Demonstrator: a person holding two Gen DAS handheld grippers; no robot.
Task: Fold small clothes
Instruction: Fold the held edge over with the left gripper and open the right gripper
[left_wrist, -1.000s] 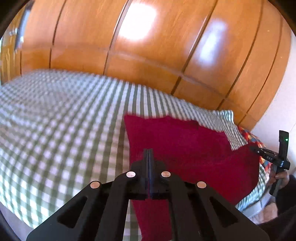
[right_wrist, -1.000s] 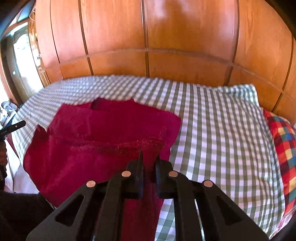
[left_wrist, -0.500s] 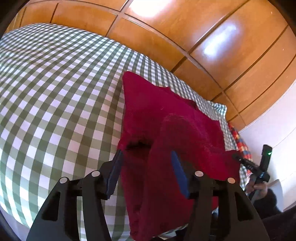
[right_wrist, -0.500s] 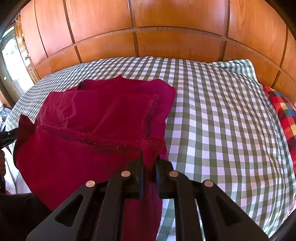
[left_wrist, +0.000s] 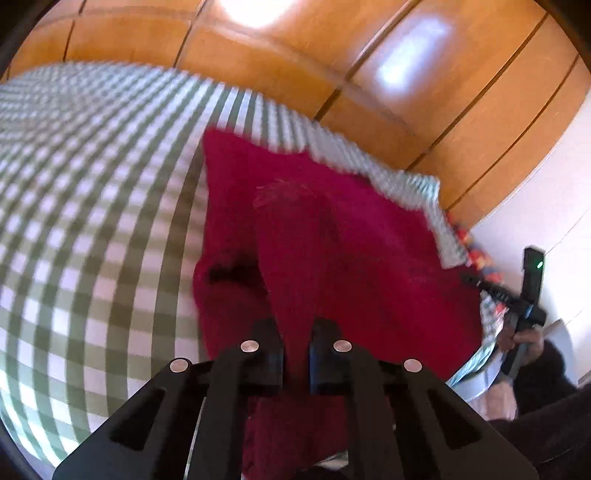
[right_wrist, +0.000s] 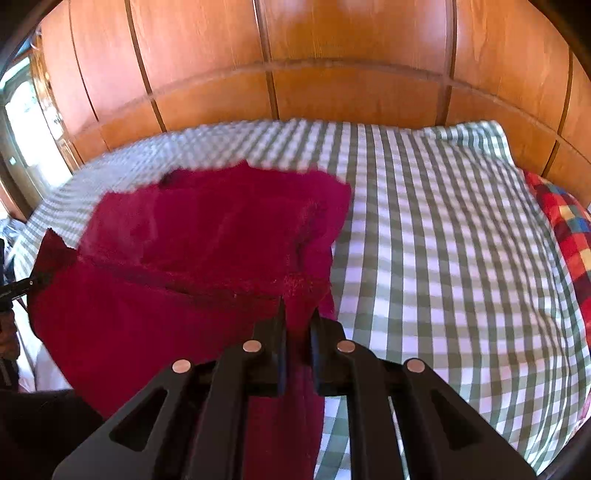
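A dark red garment (left_wrist: 332, 236) lies on a green-and-white checked bed (left_wrist: 92, 221), its near edge lifted. My left gripper (left_wrist: 296, 332) is shut on the garment's near left corner. My right gripper (right_wrist: 298, 321) is shut on the near right corner of the red garment (right_wrist: 207, 236), and the hem is stretched between the two grippers above the checked bed (right_wrist: 443, 240). The right gripper also shows in the left wrist view (left_wrist: 517, 302), at the far right. The left wrist view is blurred.
A wooden panelled headboard wall (right_wrist: 332, 66) stands behind the bed. A multicoloured checked pillow (right_wrist: 565, 221) lies at the bed's right edge. A white wall (left_wrist: 535, 229) is on the right. A window or doorway (right_wrist: 22, 136) is at the far left.
My left gripper was shut, opened wide around the raised red fabric half a second ago, and has now closed on it. The right gripper kept its hold. Both views shifted.
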